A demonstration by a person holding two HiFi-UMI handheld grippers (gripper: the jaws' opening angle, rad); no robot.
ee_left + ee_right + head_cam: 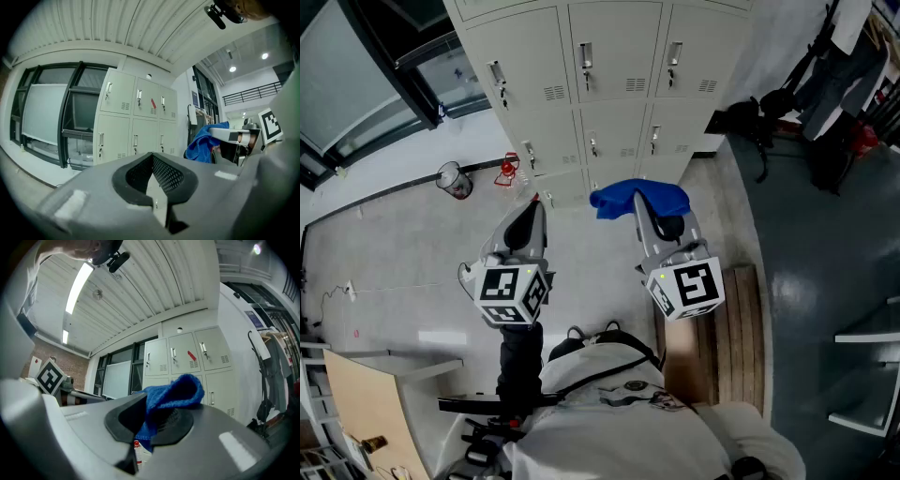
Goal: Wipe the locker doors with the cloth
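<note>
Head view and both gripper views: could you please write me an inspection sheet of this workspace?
Surface: pale grey floor; wooden slatted platform at right.
Job's things: beige metal locker doors closed; blue cloth held away from them.
Clutter: small red item and dark round bin at lockers' left foot; black bags at right.
Grippers: right gripper jaws shut on cloth; left gripper jaws together, empty.
Cables: thin wire on floor, far left.
Surroundings: dark-framed windows left of lockers.
</note>
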